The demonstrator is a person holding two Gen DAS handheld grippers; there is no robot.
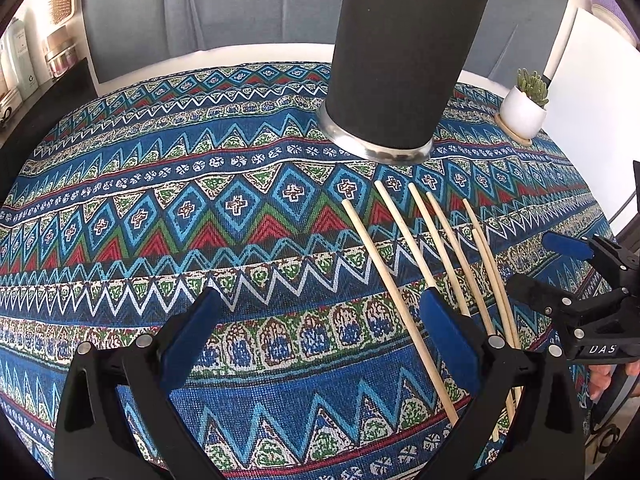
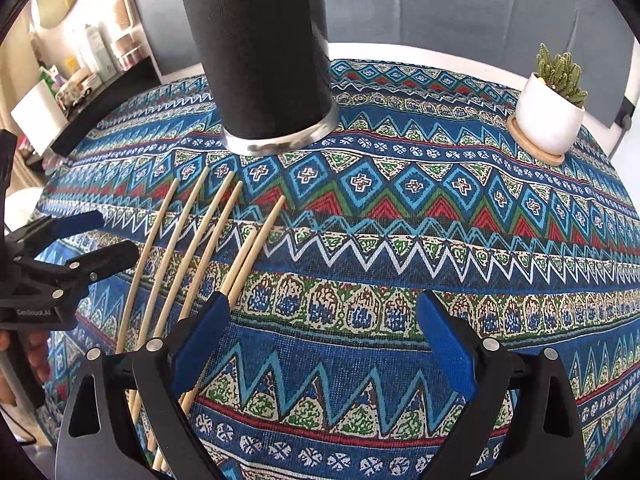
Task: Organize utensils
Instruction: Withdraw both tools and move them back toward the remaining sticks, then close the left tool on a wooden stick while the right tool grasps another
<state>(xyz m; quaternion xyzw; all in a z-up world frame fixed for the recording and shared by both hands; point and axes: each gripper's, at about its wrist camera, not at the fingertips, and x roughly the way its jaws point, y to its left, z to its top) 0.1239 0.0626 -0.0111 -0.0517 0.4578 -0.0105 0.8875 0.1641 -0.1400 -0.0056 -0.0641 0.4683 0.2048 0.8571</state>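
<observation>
— Patterned cloth covers the tabletop (image 1: 200,240); where are we?
— At the start, I judge. Chopsticks (image 1: 404,248) lie fanned centre-right in the left view, long axes pointing toward the black holder (image 1: 404,60) above.
— Tongs?
— Left tongs (image 1: 320,336) and right tongs (image 2: 324,336) both gape wide, empty. Next: close on one stick.

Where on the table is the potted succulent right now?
The potted succulent sits on a wooden saucer near the table's far right edge in the right wrist view, well to the right of the black utensil holder and away from the chopsticks.
</observation>
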